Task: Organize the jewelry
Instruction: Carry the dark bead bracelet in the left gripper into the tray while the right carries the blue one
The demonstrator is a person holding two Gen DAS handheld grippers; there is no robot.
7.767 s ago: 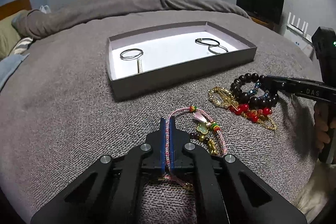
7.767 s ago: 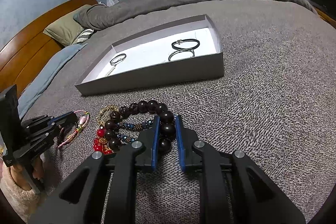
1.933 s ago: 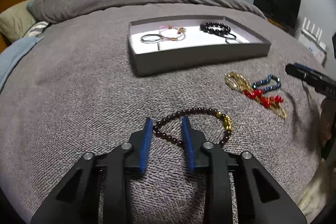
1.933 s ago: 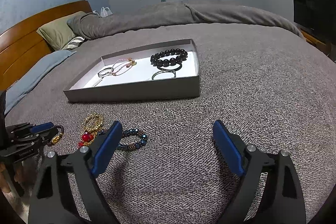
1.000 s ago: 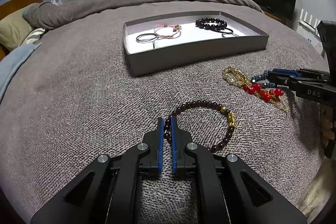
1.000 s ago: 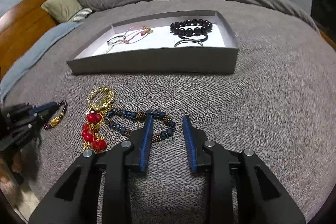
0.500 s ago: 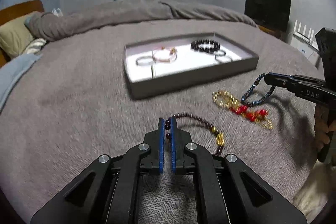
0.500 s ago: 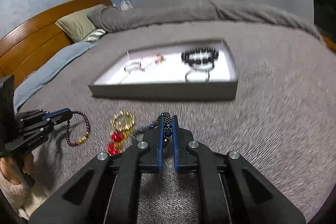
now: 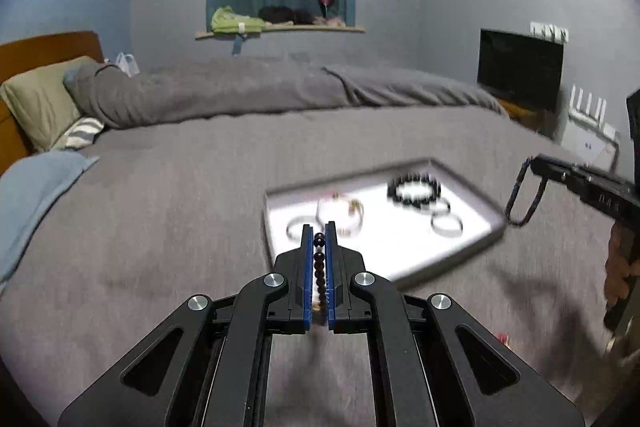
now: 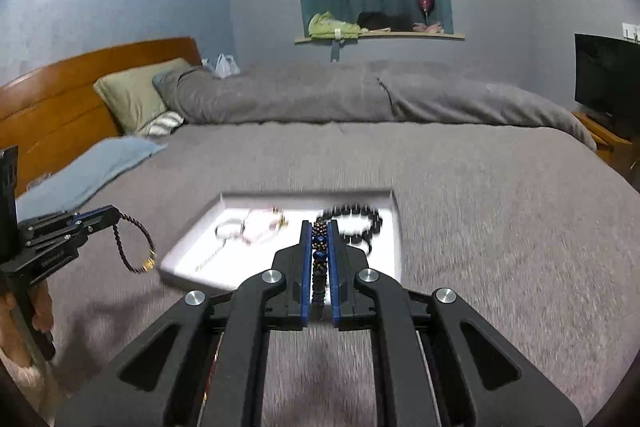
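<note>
Both grippers, left [image 9: 319, 239] clamped on the maroon bracelet [image 10: 132, 243] and right [image 10: 320, 231] on the blue bracelet [image 9: 524, 201], have just lifted them off the bed [image 9: 160, 227], each dangling near the tray's [image 9: 267, 223] near edge, ready for drop-off

Bracelets [image 9: 414, 189] in tray [image 9: 460, 255] on bed [image 9: 160, 227]

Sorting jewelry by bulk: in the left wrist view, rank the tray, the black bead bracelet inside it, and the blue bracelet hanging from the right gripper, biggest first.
1. Tray
2. Black bead bracelet and blue bracelet look alike; nearness to the camera leaves them unranked.
</note>
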